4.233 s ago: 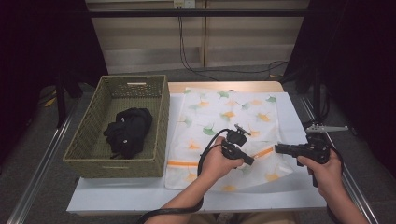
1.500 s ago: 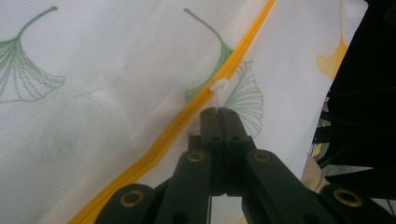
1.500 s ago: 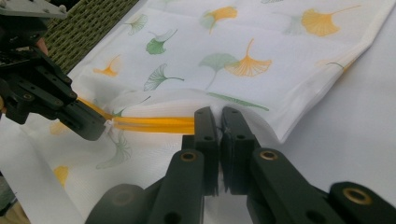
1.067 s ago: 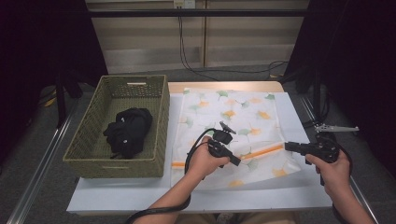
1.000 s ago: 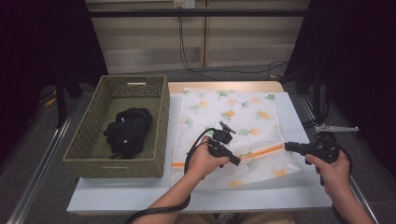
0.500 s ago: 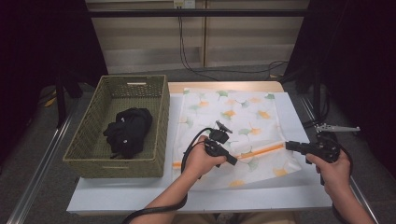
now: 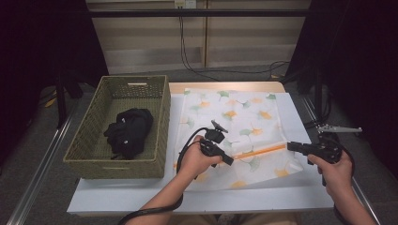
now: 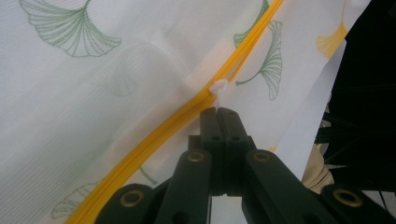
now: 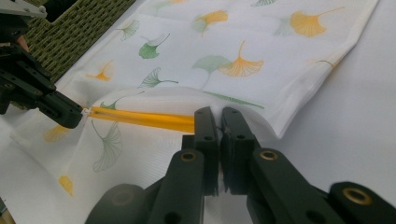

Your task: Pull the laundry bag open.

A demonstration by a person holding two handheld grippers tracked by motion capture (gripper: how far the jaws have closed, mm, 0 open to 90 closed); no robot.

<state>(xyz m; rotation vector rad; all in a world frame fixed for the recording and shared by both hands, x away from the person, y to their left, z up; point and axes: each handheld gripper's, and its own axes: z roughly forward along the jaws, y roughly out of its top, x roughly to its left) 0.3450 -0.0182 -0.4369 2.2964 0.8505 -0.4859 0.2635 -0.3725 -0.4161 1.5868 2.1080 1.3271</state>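
The left gripper (image 8: 218, 111) had its two black jaws pressed together on the small white zipper pull (image 8: 219, 87), which sat on the orange zipper (image 8: 173, 122) of the white mesh laundry bag printed with green and orange ginkgo leaves (image 7: 234, 117). In the high view this left gripper (image 7: 229, 160) lay over the near part of the bag, just right of the person's left hand (image 7: 195, 159), pointing to the right along the zipper. The right gripper (image 9: 218, 112) was also closed, pinching the bag's fabric at the right end of the zipper, where the cloth rose slightly off the surface; in the high view the right gripper (image 7: 292, 146) pointed left from the right hand (image 7: 334, 166) at the bag's near right corner. The bag was spread flat on the white tabletop (image 7: 141, 197). To its left stood a rectangular olive woven basket (image 7: 89, 140), touching the bag's left edge, with a crumpled black garment (image 7: 127, 131) lying inside it.
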